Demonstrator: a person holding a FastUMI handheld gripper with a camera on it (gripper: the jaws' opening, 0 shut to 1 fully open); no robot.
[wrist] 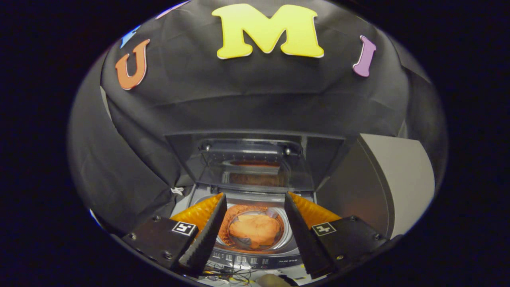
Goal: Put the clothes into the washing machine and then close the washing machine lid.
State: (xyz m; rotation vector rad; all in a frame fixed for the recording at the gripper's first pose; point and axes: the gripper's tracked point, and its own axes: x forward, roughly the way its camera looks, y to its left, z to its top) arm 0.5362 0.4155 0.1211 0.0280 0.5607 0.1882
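A black cloth booth wall is seen across the upper half of the frame, draped and creased. At the right of the frame a pale grey panel with a curved top is seen, standing just beside the machine; what it belongs to cannot be told.

In the lower centre a small top-loading washing machine is seen from above and in front. Its glass lid is raised and stands tilted back behind the tub opening, with an orange reflection caught in the pane. Below the lid the round drum is open, and an orange garment is seen lying bunched inside it, near the middle of the drum floor. A dark control strip runs along the machine's front edge, and some loose wires are seen at the bottom centre, in front of the machine.

The gripper is held above the machine's front edge, its two fingers spread wide apart at the lower left and lower right of centre. Nothing is held between them; the garment is seen through the gap, well below and beyond the tips.

The loading step appears to be done, since the clothing lies in the drum. The closing step is judged to be in hand. The next move is judged to call for the gripper to be raised to the lid's upper edge, so that the lid can be drawn forward and lowered onto the opening.
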